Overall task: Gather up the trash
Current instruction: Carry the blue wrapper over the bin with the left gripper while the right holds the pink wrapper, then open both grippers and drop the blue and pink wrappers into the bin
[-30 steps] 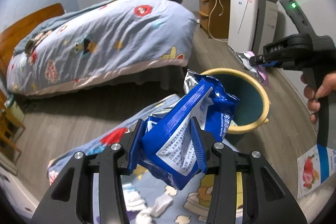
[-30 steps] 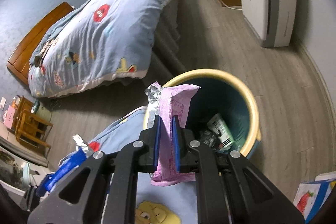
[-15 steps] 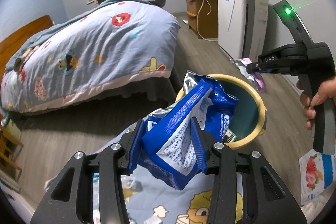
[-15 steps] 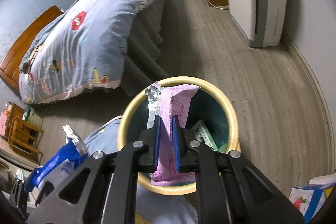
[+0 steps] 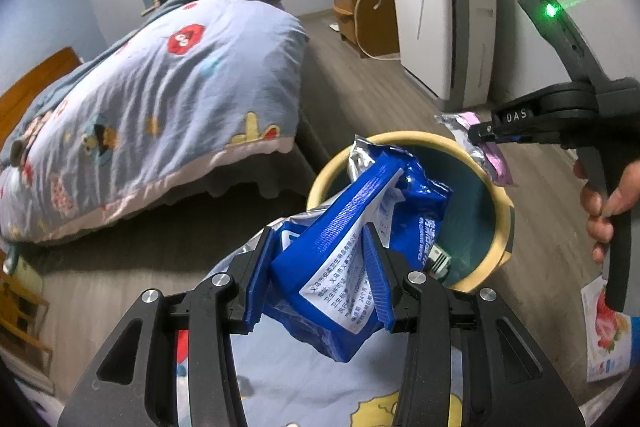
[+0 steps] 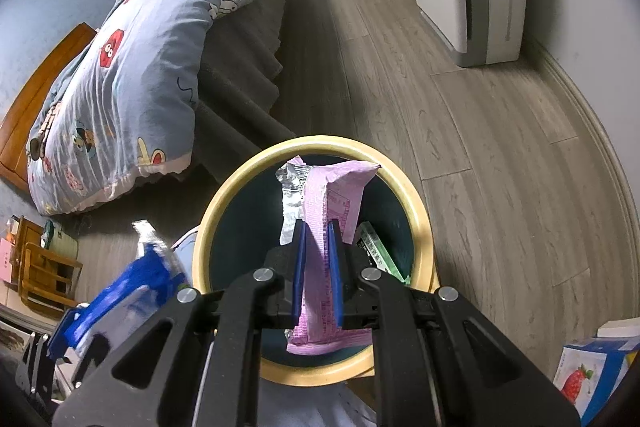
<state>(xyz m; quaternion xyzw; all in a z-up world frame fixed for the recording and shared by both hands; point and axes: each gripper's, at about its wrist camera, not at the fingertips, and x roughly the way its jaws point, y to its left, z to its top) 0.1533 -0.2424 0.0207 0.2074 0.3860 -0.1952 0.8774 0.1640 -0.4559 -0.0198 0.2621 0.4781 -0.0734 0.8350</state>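
My left gripper [image 5: 318, 239] is shut on a crumpled blue wipes packet [image 5: 352, 227], held just short of the near rim of the trash bin [image 5: 502, 227]. The bin is dark teal inside with a cream rim [image 6: 224, 203]. Straight above its mouth, my right gripper [image 6: 316, 241] is shut on a pink wrapper [image 6: 340, 195] with a silver torn end. From the left wrist view the right gripper [image 5: 480, 137] shows at the right, over the bin's far rim, with the pink wrapper [image 5: 494, 163] hanging from it. A green-and-white carton [image 6: 376, 251] lies inside the bin.
A bed with a blue cartoon quilt [image 5: 160, 99] stands to the left. A white air purifier [image 5: 448, 27] and a wooden cabinet [image 5: 360, 7] line the far wall. A strawberry-printed box [image 6: 588, 375] lies on the floor at right. A quilt [image 5: 288, 379] lies below the grippers.
Both grippers moved toward the bin, each keeping its grip. The right one went from the bin's near rim to over its mouth. The left one closed in on the near rim.
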